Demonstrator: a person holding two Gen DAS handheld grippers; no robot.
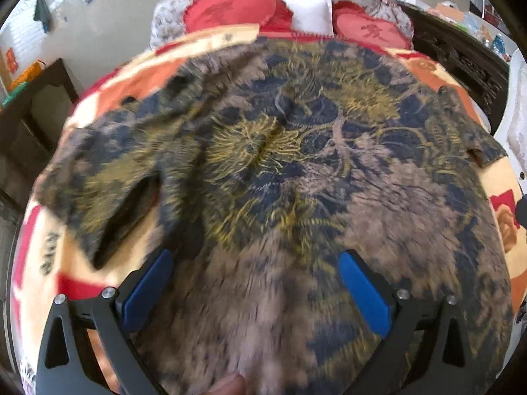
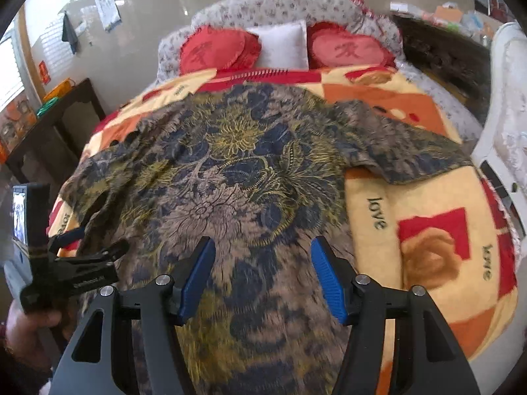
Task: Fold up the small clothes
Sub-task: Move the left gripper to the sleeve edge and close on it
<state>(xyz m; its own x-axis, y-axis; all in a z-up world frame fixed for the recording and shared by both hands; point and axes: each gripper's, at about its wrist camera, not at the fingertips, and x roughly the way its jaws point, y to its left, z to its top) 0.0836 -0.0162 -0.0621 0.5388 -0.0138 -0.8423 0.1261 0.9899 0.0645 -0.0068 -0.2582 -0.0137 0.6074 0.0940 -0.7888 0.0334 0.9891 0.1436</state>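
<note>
A short-sleeved shirt (image 1: 280, 151) with a navy, gold and grey-brown flower print lies spread flat on a bed, collar end far from me. My left gripper (image 1: 257, 263) hangs open over the shirt's near hem, its blue pads (image 1: 362, 293) wide apart with only flat cloth below them. The shirt (image 2: 230, 177) fills the middle of the right wrist view too, its right sleeve (image 2: 405, 151) stretched out to the side. There my right gripper (image 2: 262, 256) is open above the lower part of the shirt. The left gripper (image 2: 82, 256) shows at the left edge, held by a hand.
The shirt rests on a yellow, orange and red blanket (image 2: 438, 230) printed with roses and "love". Two red heart cushions (image 2: 217, 49) and a white pillow (image 2: 283, 47) lie at the headboard. A dark wooden table (image 2: 59, 125) stands left of the bed, white furniture (image 2: 507, 125) on the right.
</note>
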